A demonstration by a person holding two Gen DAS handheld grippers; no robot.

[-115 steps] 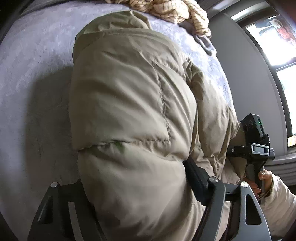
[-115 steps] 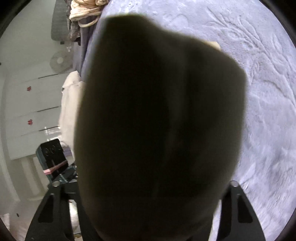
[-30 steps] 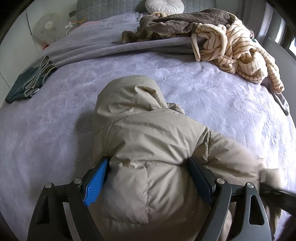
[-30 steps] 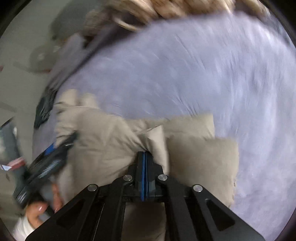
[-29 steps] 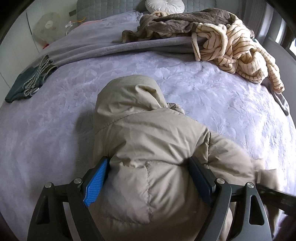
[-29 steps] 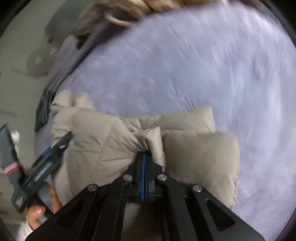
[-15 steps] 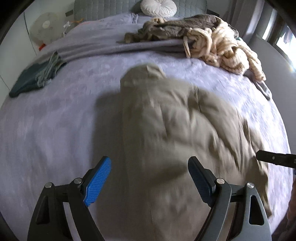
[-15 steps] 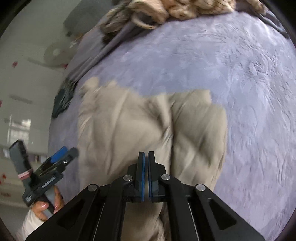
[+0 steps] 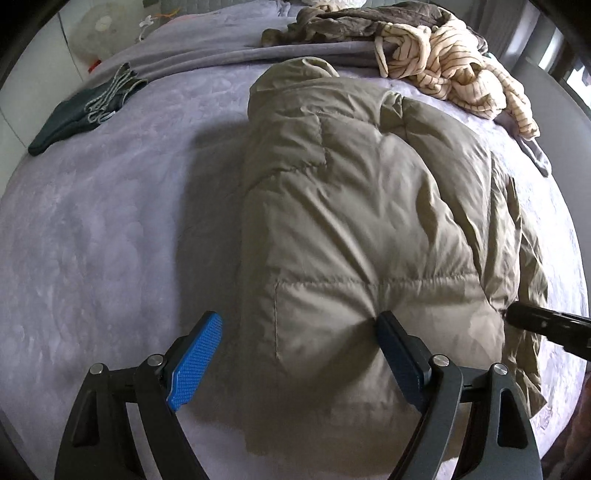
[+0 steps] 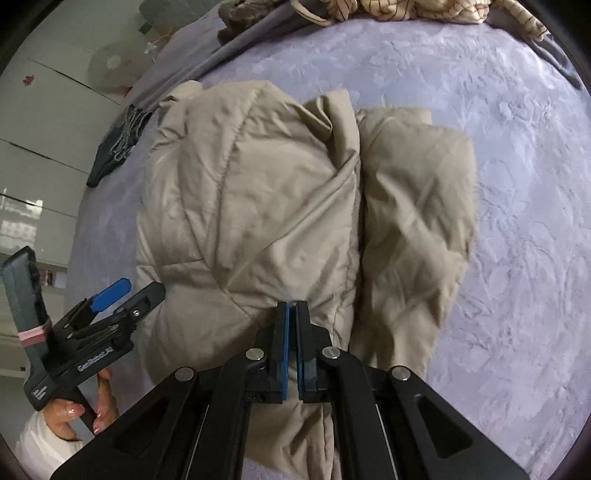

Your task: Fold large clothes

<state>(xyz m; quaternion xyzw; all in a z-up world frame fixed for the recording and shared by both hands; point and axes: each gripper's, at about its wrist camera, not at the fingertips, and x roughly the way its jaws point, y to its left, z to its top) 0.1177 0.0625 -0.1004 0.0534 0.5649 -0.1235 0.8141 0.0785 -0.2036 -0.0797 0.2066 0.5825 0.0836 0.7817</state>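
Note:
A beige puffer jacket (image 9: 369, 206) lies lengthwise on the lavender bedspread (image 9: 110, 221), hood at the far end. My left gripper (image 9: 297, 317) is open wide over the jacket's near hem. Its blue left pad (image 9: 195, 354) hangs beside the jacket above the bedspread, and its right pad rests against the fabric. In the right wrist view the jacket (image 10: 251, 192) lies with one side folded over. My right gripper (image 10: 293, 306) is shut on a thin fold at the jacket's near edge, where creases run into the pads. The left gripper (image 10: 129, 291) shows at the left, held by a hand.
A cream striped garment (image 9: 454, 70) and a brown one (image 9: 351, 26) are heaped at the far end of the bed. A dark green folded cloth (image 9: 81, 110) lies far left. A white fan (image 9: 99, 29) and white cabinets (image 10: 37, 129) stand beyond the bed.
The left gripper has come off the jacket's bulk, which it squeezed a second ago, and drawn back. The jacket now lies longer and flatter. The right gripper stayed shut and pulled back.

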